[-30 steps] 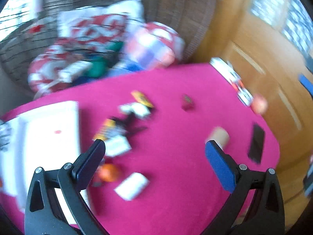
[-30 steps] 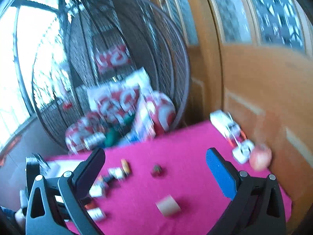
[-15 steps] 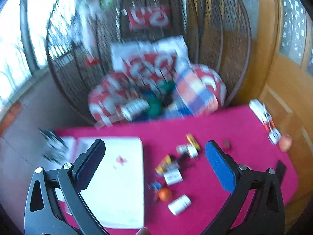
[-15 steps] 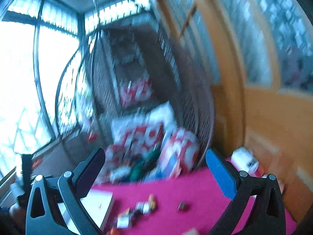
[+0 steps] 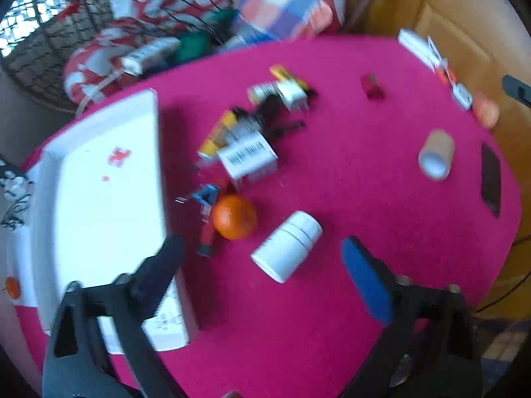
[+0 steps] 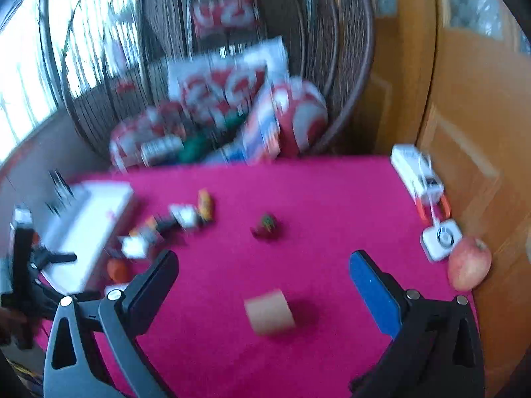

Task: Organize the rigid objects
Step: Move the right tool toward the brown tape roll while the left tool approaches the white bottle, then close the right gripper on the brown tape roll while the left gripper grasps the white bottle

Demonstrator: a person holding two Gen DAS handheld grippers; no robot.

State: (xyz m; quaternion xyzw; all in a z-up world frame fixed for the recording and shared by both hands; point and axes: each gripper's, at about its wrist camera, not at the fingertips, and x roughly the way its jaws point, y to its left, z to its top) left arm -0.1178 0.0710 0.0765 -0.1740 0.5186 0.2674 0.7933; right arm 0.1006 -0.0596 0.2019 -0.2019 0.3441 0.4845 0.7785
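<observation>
Bottle (image 5: 287, 251) lies near tray (image 5: 99, 199) edge.

Matt pink cloth tablecloth (image 5: 365, 172), smooth white plastic bottle (image 5: 287, 250), wooden door (image 6: 471, 132)

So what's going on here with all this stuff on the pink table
A person holds a gripper in each hand above a table littered with small items, and neither holds anything yet. The left gripper is closing, aimed at a white bottle lying beside an orange; its pads are not on it. The right gripper stands open over a cardboard roll. A white tray sits on the left.
</observation>
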